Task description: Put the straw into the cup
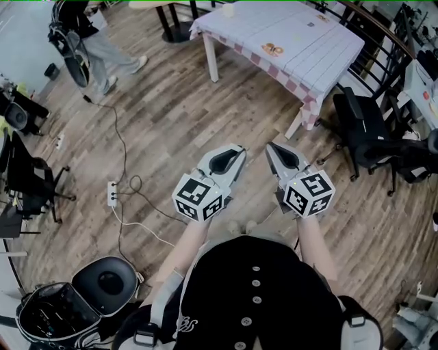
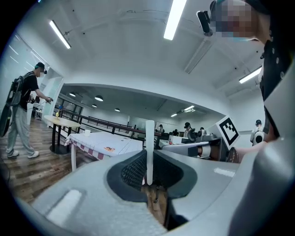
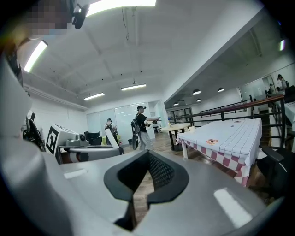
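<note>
- Left tongs (image 1: 237,152) point level and forward, pinched on a white straw (image 2: 150,147). The jaws are narrowed onto its lower part, so the straw stands upright between the ribbed pads and rises clear above them. This looks like a carrying grip, with the free upper end left ready to go down into a cup once the wrist turns.
- Only the left gripper view shows the straw. In the head view it is too thin to pick out against the grey jaws.
- Right tongs (image 1: 272,149) sit just beside the left pair at the same height, tilted a little downward. Their jaws are together with nothing between them (image 3: 146,184). My guess is that this hand is kept free to steady the cup later.
- Both pairs hang over bare wooden floor (image 1: 171,130) in front of the person's body. Neither is over any surface, so the task looks to be at the approach stage.
- A tabletop (image 1: 321,48) with a checked cloth stands ahead and to the right, well apart from both tongs.
- A small pale cup (image 1: 228,9) rests near the far edge of that tabletop, and it also shows in the left gripper view (image 2: 86,133). The straw is nowhere near it, so the person will probably have to walk up to the table before lining the straw up with the cup's mouth.
</note>
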The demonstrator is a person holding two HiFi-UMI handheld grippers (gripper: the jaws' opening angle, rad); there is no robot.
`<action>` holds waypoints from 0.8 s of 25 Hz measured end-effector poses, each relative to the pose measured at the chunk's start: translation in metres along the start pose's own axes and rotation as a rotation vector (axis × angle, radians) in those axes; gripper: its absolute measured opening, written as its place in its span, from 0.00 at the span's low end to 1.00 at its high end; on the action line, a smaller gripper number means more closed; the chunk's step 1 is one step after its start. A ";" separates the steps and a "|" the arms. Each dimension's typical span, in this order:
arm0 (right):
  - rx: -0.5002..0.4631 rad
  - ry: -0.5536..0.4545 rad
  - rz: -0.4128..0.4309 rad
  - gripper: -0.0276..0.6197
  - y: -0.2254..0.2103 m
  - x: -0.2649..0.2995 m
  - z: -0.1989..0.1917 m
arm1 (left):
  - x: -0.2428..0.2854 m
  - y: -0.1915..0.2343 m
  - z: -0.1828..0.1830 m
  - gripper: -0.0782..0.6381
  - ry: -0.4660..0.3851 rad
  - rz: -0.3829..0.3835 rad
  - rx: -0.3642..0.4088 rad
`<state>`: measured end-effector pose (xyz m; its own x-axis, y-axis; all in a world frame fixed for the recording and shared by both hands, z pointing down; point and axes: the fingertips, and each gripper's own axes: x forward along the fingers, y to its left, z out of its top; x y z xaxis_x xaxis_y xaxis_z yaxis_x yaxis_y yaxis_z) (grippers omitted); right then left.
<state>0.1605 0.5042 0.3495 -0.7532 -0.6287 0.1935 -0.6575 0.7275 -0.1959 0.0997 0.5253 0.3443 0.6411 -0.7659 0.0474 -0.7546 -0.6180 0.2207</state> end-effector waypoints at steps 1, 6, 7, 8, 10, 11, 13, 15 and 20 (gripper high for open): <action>0.002 0.002 0.006 0.04 0.002 0.001 0.000 | -0.001 0.001 0.000 0.17 -0.002 -0.004 -0.002; 0.000 0.018 0.010 0.04 0.007 0.010 -0.006 | -0.002 0.005 0.002 0.17 -0.011 -0.020 -0.002; 0.004 0.014 0.001 0.04 0.007 0.012 -0.007 | -0.002 0.005 0.002 0.17 -0.011 -0.024 -0.001; 0.008 0.009 -0.009 0.04 0.007 0.014 -0.008 | -0.003 0.006 0.002 0.17 -0.011 -0.027 -0.001; 0.017 0.005 -0.021 0.04 0.008 0.019 -0.011 | -0.005 0.012 0.000 0.17 -0.011 -0.024 -0.011; 0.023 0.007 -0.020 0.04 0.009 0.021 -0.012 | -0.006 0.015 0.000 0.17 -0.012 -0.020 -0.019; 0.032 0.012 -0.015 0.04 0.008 0.026 -0.013 | -0.004 0.022 -0.002 0.17 -0.010 -0.015 -0.029; 0.026 0.018 -0.013 0.04 0.003 0.032 -0.012 | 0.000 0.029 -0.002 0.17 -0.006 -0.012 -0.029; 0.018 0.016 -0.004 0.04 -0.025 0.059 -0.001 | 0.017 0.057 0.002 0.17 -0.018 -0.001 -0.043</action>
<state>0.1327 0.4495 0.3668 -0.7500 -0.6275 0.2094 -0.6612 0.7196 -0.2119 0.0672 0.4766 0.3561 0.6390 -0.7686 0.0296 -0.7470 -0.6109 0.2622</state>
